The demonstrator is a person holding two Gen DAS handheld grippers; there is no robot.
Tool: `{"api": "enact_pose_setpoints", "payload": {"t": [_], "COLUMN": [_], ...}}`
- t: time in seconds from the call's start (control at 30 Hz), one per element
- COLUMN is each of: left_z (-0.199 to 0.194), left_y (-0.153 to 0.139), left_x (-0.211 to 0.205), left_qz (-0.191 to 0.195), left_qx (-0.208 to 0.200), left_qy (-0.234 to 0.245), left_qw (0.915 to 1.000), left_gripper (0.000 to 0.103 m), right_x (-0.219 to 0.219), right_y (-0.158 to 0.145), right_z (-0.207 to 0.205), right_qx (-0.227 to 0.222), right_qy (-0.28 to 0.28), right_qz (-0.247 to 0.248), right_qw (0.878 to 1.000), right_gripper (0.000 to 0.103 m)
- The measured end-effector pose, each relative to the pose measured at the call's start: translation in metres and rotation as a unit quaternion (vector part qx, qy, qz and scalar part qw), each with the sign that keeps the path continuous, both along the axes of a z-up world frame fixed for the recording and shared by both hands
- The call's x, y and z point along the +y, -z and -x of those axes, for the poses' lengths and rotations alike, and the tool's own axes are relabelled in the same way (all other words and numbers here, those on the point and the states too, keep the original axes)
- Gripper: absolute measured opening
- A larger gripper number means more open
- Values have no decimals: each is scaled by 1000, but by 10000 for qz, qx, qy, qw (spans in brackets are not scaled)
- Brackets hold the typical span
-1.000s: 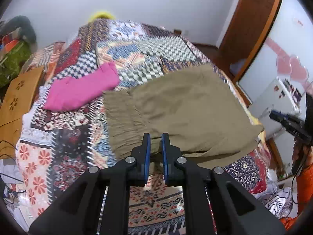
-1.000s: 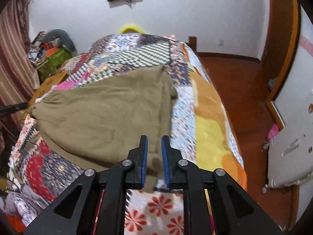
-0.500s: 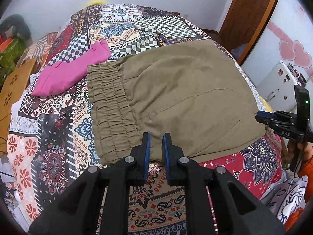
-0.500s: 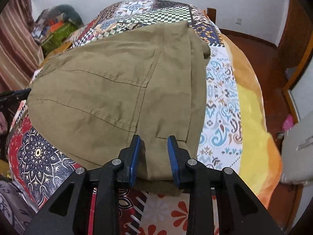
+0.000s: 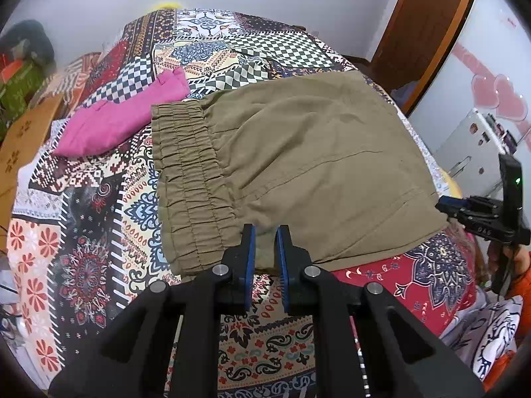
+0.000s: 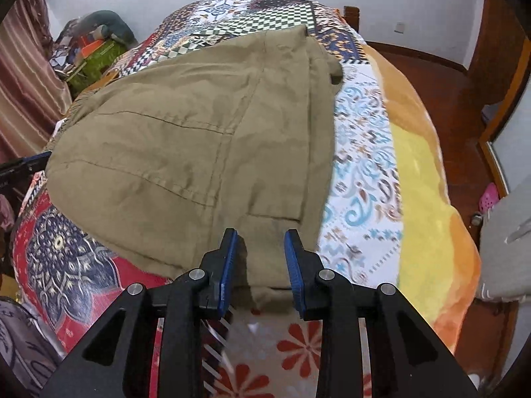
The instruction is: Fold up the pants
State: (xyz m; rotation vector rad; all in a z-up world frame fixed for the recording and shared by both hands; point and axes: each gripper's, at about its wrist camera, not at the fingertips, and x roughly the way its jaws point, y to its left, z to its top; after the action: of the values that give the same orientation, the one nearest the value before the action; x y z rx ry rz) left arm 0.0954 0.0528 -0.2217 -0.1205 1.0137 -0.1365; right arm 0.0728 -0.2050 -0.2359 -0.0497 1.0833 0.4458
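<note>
Left wrist view
Pants point(image 5: 298, 162): lying folded and flat on the quilt point(image 5: 99, 232), waistband toward the left of the view.
Left gripper point(image 5: 265, 242): pointing down at the pants' near edge, just right of the waistband; jaws standing slightly apart with the fabric edge in the narrow gap; cannot tell whether the pads are pressing it.
Pink cloth point(image 5: 122, 116): lying just beyond the waistband, touching the pants' far-left corner.
Right gripper point(image 5: 446, 205): showing at the pants' right corner; jaw state unreadable from here.

Right wrist view
Pants point(image 6: 186, 146): covering the quilt point(image 6: 361, 165) ahead, near edge reaching between the fingers.
Right gripper point(image 6: 260, 248): jaws standing apart, straddling the pants' near edge; pads not pressing the cloth.
Slipper point(image 6: 489, 195): sitting on the floor, well right of the pants.
</note>
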Motion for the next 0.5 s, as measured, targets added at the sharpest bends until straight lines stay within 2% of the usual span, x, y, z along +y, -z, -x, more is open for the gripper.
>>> {"api": "enact_pose_setpoints", "payload": {"t": [0.07, 0.17, 0.23, 0.33, 0.43, 0.5], "left_z": [-1, -4, -5, -9, -19, -27], "left_y": [-2, -14, -26, -40, -50, -53], "left_x": [4, 7, 7, 9, 19, 28], "left_qz": [166, 213, 116, -318, -406, -474], "left_qx": [42, 35, -76, -219, -333, -363], "left_qy": [-41, -83, -101, -269, -396, -532], "left_qw": [9998, 9997, 9999, 9989, 9978, 9968], "left_gripper": [13, 13, 14, 16, 26, 28], "right_x": [-7, -14, -11, -8, -6, -5], "right_y": [3, 3, -3, -13, -26, -35], "right_z": [-2, -6, -7, -11, -21, -29], "right_qx": [57, 177, 98, -34, -193, -332], "right_qy": [108, 182, 133, 80, 91, 92], "right_qz": [-21, -120, 15, 124, 46, 11], "right_qw": [9999, 9996, 9999, 9999, 9998, 9994], "right_gripper": [35, 37, 37, 38, 38, 38]}}
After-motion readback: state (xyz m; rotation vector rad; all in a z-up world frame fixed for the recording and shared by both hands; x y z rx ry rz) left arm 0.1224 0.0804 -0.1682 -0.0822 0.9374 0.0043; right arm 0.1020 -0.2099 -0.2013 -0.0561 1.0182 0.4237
